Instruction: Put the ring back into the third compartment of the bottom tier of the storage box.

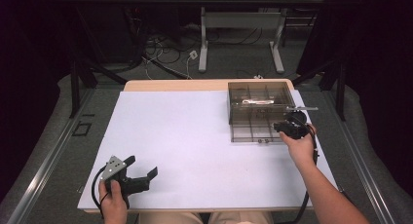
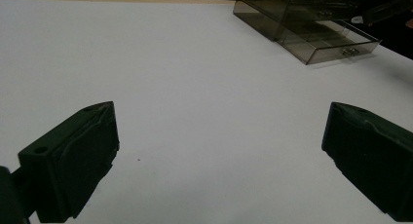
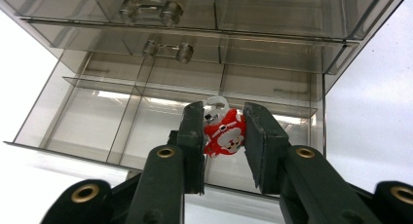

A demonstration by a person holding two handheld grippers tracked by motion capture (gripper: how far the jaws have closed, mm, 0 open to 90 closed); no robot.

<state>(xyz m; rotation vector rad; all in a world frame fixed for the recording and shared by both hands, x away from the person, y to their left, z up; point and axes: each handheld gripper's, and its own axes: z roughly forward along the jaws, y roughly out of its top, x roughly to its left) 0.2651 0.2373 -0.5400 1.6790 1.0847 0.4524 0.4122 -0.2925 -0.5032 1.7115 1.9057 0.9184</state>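
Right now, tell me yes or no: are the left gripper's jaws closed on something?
No: in the left gripper view the left gripper has its jaws standing wide apart, with bare white table between them.

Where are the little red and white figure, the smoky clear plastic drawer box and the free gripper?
Small red and white figure [image 3: 223,134], right gripper view: its red body.
Smoky clear plastic drawer box [image 1: 237,94], high view: top-left rim.
Left gripper [image 1: 143,170], high view: between its open fingertips.
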